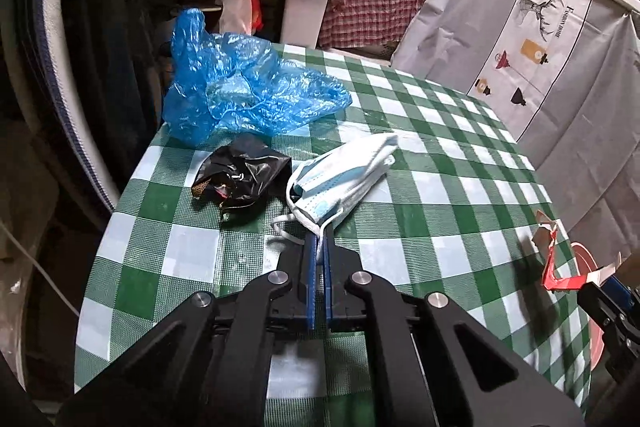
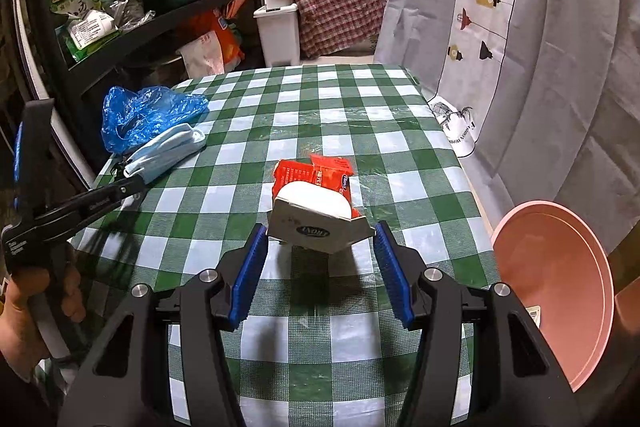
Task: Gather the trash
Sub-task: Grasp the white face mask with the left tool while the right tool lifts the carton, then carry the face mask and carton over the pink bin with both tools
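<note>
Left wrist view: desk [image 1: 420, 155] under a green-and-white checked cloth fills the frame ahead of the left claw [image 1: 320, 241]. Crumpled blue plastic bag [image 1: 248, 87] lies far ahead and to the left of that claw, at the desk's far left edge. Face mask [image 1: 344, 175], white and pale blue, lies folded straight ahead of the claw; the claw's blue pads are pressed together on the mask's near corner, ear loop trailing just to the left. Black wrapper [image 1: 240, 175] sits just left of the mask, ahead-left of the claw, apart from the blue bag.

Right wrist view: pink basin [image 2: 560, 287] stands to the right of the right claw [image 2: 320, 247], at the desk's right edge. Red-and-white torn carton [image 2: 316, 203] sits just ahead of this claw, its white flap between the fingertips. Jaws stand wide apart, neither pad touching the carton. Left claw [image 2: 132, 183] shows far left, gripping the mask.
</note>
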`<state>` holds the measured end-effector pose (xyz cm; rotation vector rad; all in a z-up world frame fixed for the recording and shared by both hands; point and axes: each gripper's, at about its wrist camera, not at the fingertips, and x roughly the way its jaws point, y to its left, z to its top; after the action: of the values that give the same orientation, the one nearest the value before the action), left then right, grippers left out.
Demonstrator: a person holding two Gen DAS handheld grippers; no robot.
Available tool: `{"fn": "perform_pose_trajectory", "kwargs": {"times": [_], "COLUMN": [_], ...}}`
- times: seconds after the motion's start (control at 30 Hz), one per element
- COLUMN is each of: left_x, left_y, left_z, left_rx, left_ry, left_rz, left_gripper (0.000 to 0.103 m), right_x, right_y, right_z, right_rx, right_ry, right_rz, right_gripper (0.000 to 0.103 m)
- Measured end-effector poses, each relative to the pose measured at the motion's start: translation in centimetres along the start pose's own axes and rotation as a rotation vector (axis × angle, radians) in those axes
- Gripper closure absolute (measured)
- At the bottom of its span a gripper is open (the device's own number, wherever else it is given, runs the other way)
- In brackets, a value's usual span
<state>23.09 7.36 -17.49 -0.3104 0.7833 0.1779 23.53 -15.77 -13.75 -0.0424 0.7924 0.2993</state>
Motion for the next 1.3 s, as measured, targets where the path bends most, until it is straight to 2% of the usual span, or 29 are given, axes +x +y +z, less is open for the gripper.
{"fn": "perform_pose_trajectory", "kwargs": {"times": [0.47,0.77,1.0,1.3], "left_x": [-8.4,-13.2,-15.2,-15.3], "left_y": [-2.4,-5.0,-10.2,-19.6], "left_z": [1.8,1.6,1.2,-0.5], "left_rx": [0.023,0.077,0.164,0.327], "left_ry": [-0.103,-0.116,-0.093,-0.036], "left_rz": [-0.149,-0.212,-0.277,-0.327], "left_gripper": [0.101,0.101,0.101,0.101], "right_x": [-3.5,-7.8,-11.6,-14.7], "right_y": [-0.4,-1.3,-3.6,-9.1], "right_z": [1.1,1.9,2.3,2.0], "right_rx": [0.009,0.035,0.046,0.117], "right_ry": [-0.063,-0.096,-0.12,-0.141], "right_rz": [0.01,0.018,0.001,-0.062], "right_gripper": [0.049,0.049,0.049,0.049]}}
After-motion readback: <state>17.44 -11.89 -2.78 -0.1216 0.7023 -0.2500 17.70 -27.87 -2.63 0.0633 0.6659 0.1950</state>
